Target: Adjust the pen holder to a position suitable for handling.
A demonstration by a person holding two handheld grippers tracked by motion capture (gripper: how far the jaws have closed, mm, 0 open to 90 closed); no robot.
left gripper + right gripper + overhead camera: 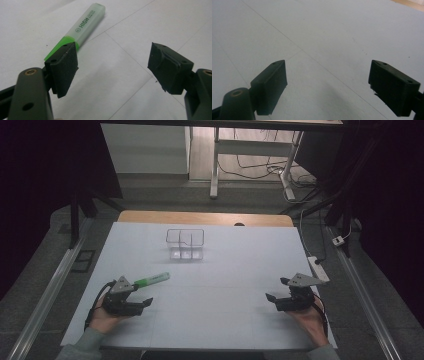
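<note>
A green highlighter (152,280) lies on the white table sheet (215,285) at the left, cap end toward the middle. My left gripper (142,294) rests on the sheet just in front of it, open, with nothing between its jaws. In the left gripper view the highlighter (82,27) runs up and away from behind the left jaw, outside the gap of the gripper (112,65). My right gripper (276,289) rests at the right side of the sheet, open and empty. Its own view has bare sheet between the jaws of the gripper (328,82).
A clear plastic container (185,243) with dividers stands at the back middle of the sheet. A white power strip (318,267) lies off the sheet's right edge. The wooden table edge (205,217) lies behind, with a desk frame and cables on the floor beyond.
</note>
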